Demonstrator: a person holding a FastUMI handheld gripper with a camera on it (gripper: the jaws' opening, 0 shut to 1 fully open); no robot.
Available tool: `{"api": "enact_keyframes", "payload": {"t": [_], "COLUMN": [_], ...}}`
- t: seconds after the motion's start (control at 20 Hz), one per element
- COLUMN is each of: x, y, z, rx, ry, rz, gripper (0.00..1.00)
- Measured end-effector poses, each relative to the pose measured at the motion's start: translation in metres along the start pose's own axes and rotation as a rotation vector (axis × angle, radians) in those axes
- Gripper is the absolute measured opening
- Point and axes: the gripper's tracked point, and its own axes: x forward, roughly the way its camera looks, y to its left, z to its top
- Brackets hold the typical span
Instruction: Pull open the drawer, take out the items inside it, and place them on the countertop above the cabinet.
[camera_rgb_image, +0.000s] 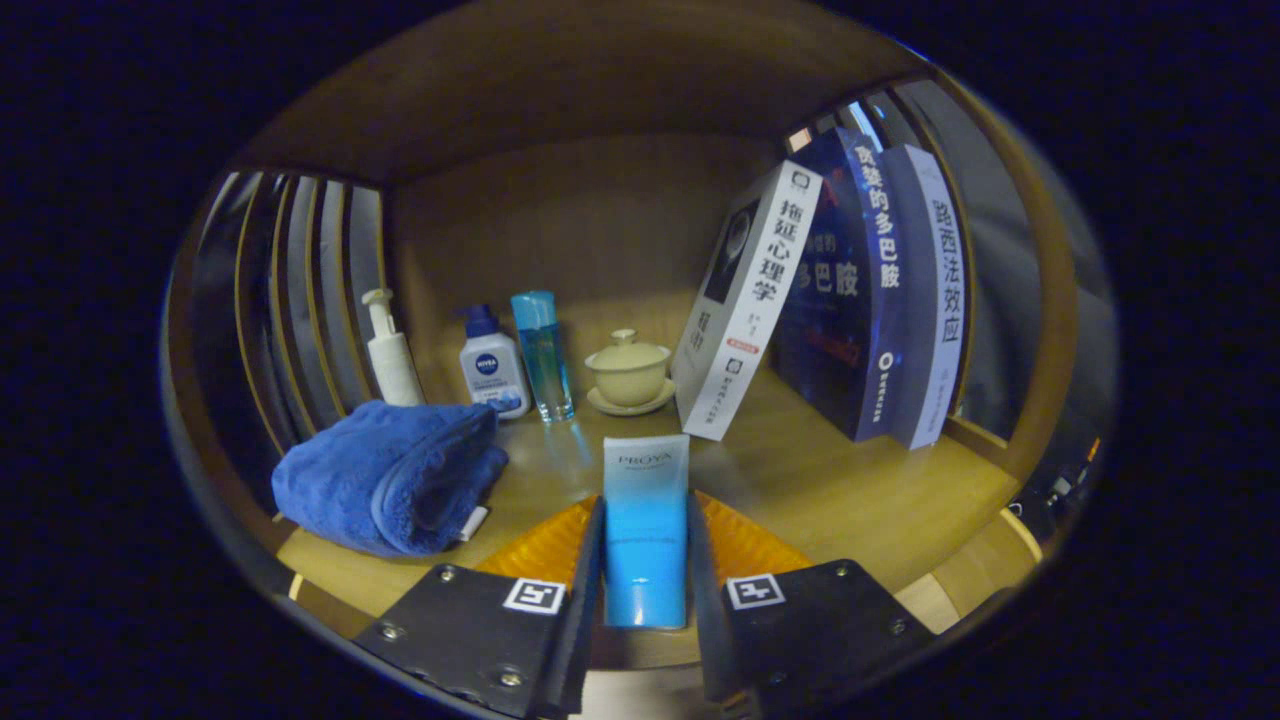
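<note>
Between the jaws of the gripper (645, 575), a blue cosmetic tube (645, 530) stands clamped from both sides over the wooden worktop (850, 490). Beyond it sit a folded blue towel (390, 475), bottles, a lidded teacup (628, 372) and leaning books (850, 290).

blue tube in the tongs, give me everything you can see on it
The blue tube is a squeeze tube of soft-looking plastic, pale whitish at the far end and grading to saturated blue toward the camera, with small dark print near the pale end. It sits lengthwise between the two fingers of the tongs, which press on both its sides. Its pale end points out over the wooden countertop, toward the lidded cup. Whether it rests on the wood cannot be told. Nothing else touches it.
</note>
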Motion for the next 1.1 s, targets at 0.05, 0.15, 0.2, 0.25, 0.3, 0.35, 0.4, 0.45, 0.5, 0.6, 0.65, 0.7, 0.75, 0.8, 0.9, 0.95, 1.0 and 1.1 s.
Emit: {"api": "enact_keyframes", "payload": {"t": [0.05, 0.15, 0.2, 0.25, 0.3, 0.35, 0.4, 0.45, 0.5, 0.6, 0.65, 0.7, 0.75, 0.8, 0.9, 0.95, 1.0, 1.1], "x": [0.000, 0.000, -0.002, -0.006, -0.009, -0.017, -0.021, -0.029, -0.037, -0.056, -0.067, -0.080, -0.092, -0.105, -0.135, -0.148, -0.164, -0.196], "y": [0.004, 0.004, 0.002, -0.002, -0.003, -0.004, -0.004, -0.005, -0.006, -0.010, -0.011, -0.010, -0.010, -0.010, -0.013, -0.015, -0.016, -0.017], "z": [0.001, 0.008, 0.016, 0.023, 0.028, 0.034, 0.040, 0.045, 0.050, 0.068, 0.077, 0.084, 0.092, 0.099, 0.116, 0.125, 0.134, 0.148], "rx": [0.005, 0.003, -0.004, -0.011, -0.013, -0.016, -0.015, -0.015, -0.014, -0.021, -0.020, -0.017, -0.021, -0.029, -0.049, -0.052, -0.050, -0.039], "ry": [-0.002, -0.016, -0.041, -0.056, -0.067, -0.071, -0.079, -0.081, -0.087, -0.112, -0.123, -0.129, -0.134, -0.133, -0.152, -0.165, -0.179, -0.204], "rz": [0.006, 0.002, -0.012, -0.027, -0.039, -0.046, -0.047, -0.047, -0.046, -0.040, -0.032, -0.018, -0.007, 0.008, 0.022, 0.023, 0.030, 0.052], "gripper": [0.44, 0.45, 0.48, 0.50, 0.60, 0.70, 0.80, 0.80, 0.81, 0.90, 0.95, 0.99, 0.99, 0.99, 0.99, 0.99, 0.99, 0.99]}}
